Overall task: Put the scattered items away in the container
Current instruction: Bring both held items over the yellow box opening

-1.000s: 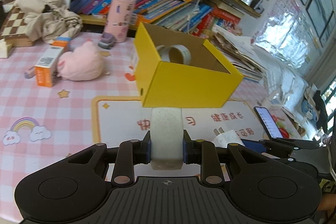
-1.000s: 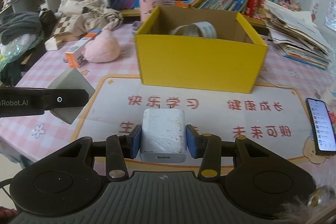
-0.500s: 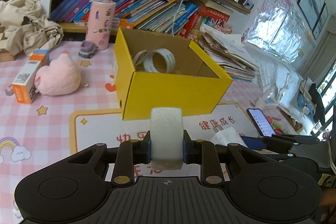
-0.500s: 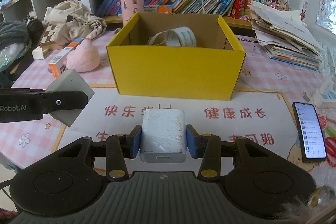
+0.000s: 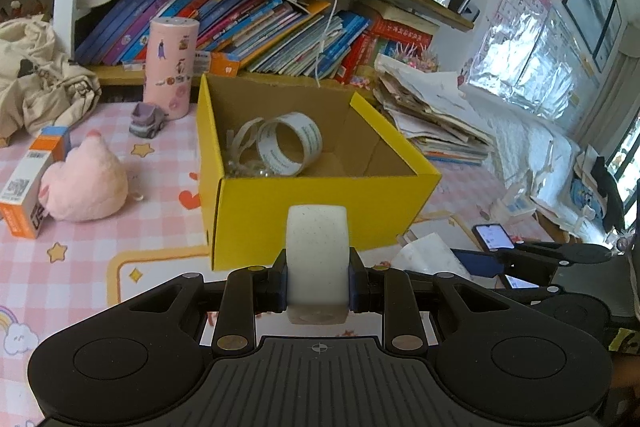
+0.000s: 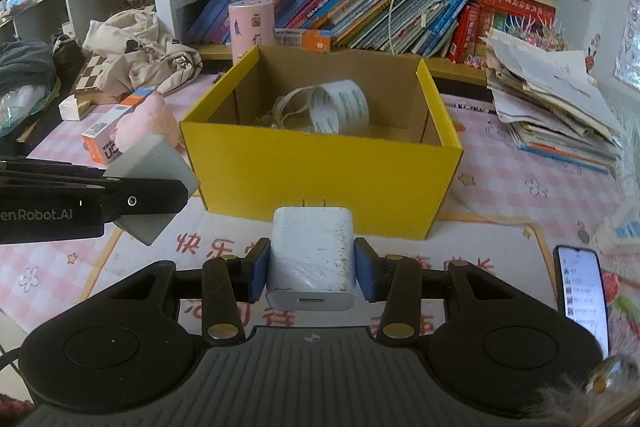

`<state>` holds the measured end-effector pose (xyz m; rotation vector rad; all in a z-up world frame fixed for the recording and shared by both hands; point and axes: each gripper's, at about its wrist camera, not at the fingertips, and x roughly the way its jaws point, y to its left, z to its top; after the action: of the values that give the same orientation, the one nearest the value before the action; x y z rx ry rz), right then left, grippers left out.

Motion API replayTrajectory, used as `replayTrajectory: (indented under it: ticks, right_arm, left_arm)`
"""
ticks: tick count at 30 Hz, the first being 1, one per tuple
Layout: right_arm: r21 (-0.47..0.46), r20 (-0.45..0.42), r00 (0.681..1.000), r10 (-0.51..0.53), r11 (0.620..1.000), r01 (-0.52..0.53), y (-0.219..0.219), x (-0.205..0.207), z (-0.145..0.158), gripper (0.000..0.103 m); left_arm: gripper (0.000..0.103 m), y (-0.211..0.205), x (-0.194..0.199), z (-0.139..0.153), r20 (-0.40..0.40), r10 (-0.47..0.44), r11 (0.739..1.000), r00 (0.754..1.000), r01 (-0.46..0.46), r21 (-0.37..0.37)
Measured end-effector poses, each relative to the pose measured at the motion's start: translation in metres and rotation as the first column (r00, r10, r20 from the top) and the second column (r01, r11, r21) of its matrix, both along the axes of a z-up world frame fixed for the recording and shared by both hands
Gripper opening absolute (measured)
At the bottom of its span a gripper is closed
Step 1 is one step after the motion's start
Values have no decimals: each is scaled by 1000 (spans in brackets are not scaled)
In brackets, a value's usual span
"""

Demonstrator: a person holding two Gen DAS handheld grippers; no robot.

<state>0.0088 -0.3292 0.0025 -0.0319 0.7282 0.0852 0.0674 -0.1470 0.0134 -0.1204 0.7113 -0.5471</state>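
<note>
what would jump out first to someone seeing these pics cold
The yellow box in the middle of the pink checked table, open on top with a tape roll inside. Close up, the right claw is shut on a white charger and the left claw on a pale speckled block, both just short of the box. Behind it runs a crammed bookshelf.

Yellow box (brown inside) on pink-checked tablecloth.
</note>
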Motion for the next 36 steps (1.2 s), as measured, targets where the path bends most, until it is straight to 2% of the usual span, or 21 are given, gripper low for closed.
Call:
replayTrajectory:
  ticks: [9,17,31,36]
  right_arm:
    - [-53,92,993,78,996,-73,-10,19,20,41]
    - [-67,145,979,143,989,-135,-27,41,36,41]
    - [-34,199,955,221,975,-218,-52,94,50,41]
    - [-44,166,951,261,965,-257,-60,124,49,41]
  left_arm:
    - [25,-26,15,16,79,-11,1000,997,11,5]
    - [25,-47,32,26,122,18,1000,992,-18,-6]
    - [25,-59,74,42,150,114,992,982,-120,27]
    - [25,-64,98,39,139,127,989,982,-136,57]
